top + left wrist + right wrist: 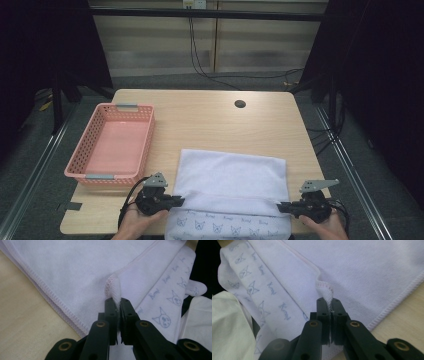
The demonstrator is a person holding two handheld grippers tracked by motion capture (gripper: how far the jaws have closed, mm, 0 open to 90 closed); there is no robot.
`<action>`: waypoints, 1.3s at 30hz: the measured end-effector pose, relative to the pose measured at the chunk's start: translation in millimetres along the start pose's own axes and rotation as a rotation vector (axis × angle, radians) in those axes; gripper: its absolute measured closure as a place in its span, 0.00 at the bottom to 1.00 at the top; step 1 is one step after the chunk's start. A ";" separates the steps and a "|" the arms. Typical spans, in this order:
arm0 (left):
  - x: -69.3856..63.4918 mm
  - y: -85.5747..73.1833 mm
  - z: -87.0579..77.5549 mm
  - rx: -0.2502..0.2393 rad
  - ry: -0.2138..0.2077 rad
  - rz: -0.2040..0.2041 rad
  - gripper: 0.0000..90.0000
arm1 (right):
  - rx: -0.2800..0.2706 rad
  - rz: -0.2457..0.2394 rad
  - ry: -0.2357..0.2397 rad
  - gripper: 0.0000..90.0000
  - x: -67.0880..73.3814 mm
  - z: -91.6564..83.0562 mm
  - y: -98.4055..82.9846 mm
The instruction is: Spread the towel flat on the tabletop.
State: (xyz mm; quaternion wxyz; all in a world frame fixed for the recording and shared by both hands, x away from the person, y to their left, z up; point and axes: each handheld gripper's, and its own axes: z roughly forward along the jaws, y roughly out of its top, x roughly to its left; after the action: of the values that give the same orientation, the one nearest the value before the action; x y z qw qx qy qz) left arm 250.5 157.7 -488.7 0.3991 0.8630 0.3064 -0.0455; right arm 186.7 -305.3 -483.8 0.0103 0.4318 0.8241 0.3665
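Note:
A pale lilac towel (232,175) lies folded on the near half of the wooden table (210,117); its printed side with small cat faces hangs over the front edge. My left gripper (176,201) is shut on the towel's hemmed edge (113,288) at the near left. My right gripper (282,205) is shut on the same hemmed edge (325,290) at the near right. In both gripper views a pinch of stitched cloth stands up between the closed black jaws. The towel (82,267) spreads flat beyond the left jaws, and the towel (372,270) does so beyond the right jaws.
A pink perforated basket (114,145) stands at the table's left side with nothing in it. A round cable hole (240,104) sits near the far edge. Cables run over the floor behind the table. A light sleeve (229,325) shows beside the right gripper.

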 end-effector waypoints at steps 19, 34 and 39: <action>26.4 27.8 26.2 -0.002 0.101 0.000 0.96 | -0.010 0.007 -0.113 0.97 -38.6 20.3 28.2; 59.0 60.6 44.5 -0.026 0.189 -0.022 0.96 | -0.044 0.031 -0.167 0.98 -81.7 40.4 67.8; 74.5 71.4 49.8 -0.042 0.212 -0.039 0.96 | -0.060 0.052 -0.171 0.97 -96.4 47.5 80.4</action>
State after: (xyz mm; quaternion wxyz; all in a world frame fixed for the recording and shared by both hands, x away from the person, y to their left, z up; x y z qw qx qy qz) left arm 359.3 123.4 -499.3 0.3813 0.8483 0.3647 0.0447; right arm 319.6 -317.6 -498.0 0.0839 0.4821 0.7974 0.3532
